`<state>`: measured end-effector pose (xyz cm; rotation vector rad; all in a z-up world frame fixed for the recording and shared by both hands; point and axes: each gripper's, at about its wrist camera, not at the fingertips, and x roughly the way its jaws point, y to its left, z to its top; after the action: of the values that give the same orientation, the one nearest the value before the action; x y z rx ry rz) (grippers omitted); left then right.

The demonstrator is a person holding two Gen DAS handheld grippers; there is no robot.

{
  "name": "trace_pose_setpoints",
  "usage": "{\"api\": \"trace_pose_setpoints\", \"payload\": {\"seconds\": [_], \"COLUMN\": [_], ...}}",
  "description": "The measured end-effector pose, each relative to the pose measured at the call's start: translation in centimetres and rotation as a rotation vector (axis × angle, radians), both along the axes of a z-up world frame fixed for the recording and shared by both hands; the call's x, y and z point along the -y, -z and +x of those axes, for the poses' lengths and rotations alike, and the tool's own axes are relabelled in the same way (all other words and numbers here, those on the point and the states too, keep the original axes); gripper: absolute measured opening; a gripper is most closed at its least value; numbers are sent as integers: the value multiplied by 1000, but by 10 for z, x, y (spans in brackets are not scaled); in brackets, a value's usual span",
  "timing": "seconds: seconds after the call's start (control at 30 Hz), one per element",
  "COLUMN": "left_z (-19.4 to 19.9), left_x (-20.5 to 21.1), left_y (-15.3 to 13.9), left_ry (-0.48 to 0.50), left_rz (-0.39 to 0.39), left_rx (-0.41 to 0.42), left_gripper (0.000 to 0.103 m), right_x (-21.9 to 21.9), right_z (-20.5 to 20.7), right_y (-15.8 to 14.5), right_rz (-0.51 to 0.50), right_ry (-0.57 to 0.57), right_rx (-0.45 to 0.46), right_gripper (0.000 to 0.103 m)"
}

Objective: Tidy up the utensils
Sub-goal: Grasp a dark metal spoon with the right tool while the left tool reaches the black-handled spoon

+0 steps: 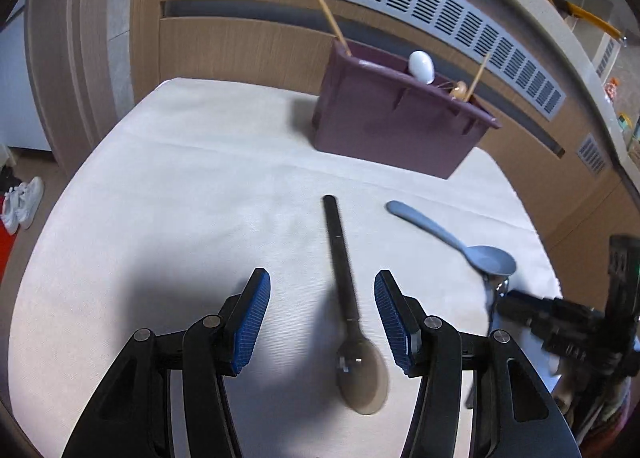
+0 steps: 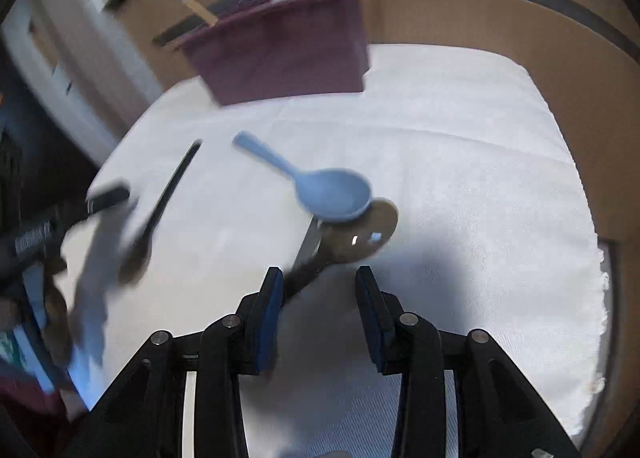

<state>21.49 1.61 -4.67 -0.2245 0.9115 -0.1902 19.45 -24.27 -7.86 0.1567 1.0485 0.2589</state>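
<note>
Both grippers, left gripper [image 1: 322,312] and right gripper [image 2: 318,290], hang spread and empty over three spoons on the cloth [image 1: 180,186]: dark spoon [image 1: 344,286], blue spoon [image 2: 320,186], metal spoon [image 2: 360,234]; others already stand in the purple bin [image 1: 396,118].

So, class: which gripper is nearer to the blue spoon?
Right. The right gripper hovers just short of the blue spoon, whose bowl rests on a metal spoon. The left gripper straddles the black-handled spoon, farther off.
</note>
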Motion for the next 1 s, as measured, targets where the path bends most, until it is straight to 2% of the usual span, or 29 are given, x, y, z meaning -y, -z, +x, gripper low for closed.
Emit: {"api": "trace_pose_setpoints", "payload": {"seconds": [0.13, 0.27, 0.33, 0.43, 0.5, 0.57, 0.7, 0.77, 0.9, 0.97, 1.0], "left_z": [0, -2, -5, -5, -2, 1, 12, 17, 28, 27, 26], "left_x": [-4, 2, 7, 12, 14, 18, 28, 29, 31, 31, 30], "left_y": [0, 3, 8, 15, 17, 16, 12, 13, 16, 14, 12], "left_ry": [-3, 51, 84, 102, 94, 90, 102, 112, 118, 119, 120], "left_rz": [-15, -27, -36, -35, -23, -16, 32, 23, 21, 27, 29], "left_rx": [-10, -38, -63, -93, -94, -87, -42, -51, -85, -77, -69], "left_gripper": [55, 55, 55, 55, 55, 55, 55, 55, 55, 55, 55], "right_x": [-13, -40, -47, -37, -30, -25, -17, -13, -4, 2, 4], "right_z": [19, 28, 25, 15, 10, 6, -2, -1, 15, 28, 30], "right_y": [2, 2, 2, -4, -12, -21, -30, -32, -29, -27, -27], "right_rz": [-75, -207, -232, -164, -139, -137, -139, -111, -15, -2, -8], "right_ry": [57, 43, -5, -53, -47, -40, -43, -50, -45, -21, -8], "right_rx": [15, 70, 102, 104, 135, 164, 195, 186, 134, 115, 115], "right_gripper": [36, 38, 30, 27, 14, 8, 8, 8, 16, 23, 23]}}
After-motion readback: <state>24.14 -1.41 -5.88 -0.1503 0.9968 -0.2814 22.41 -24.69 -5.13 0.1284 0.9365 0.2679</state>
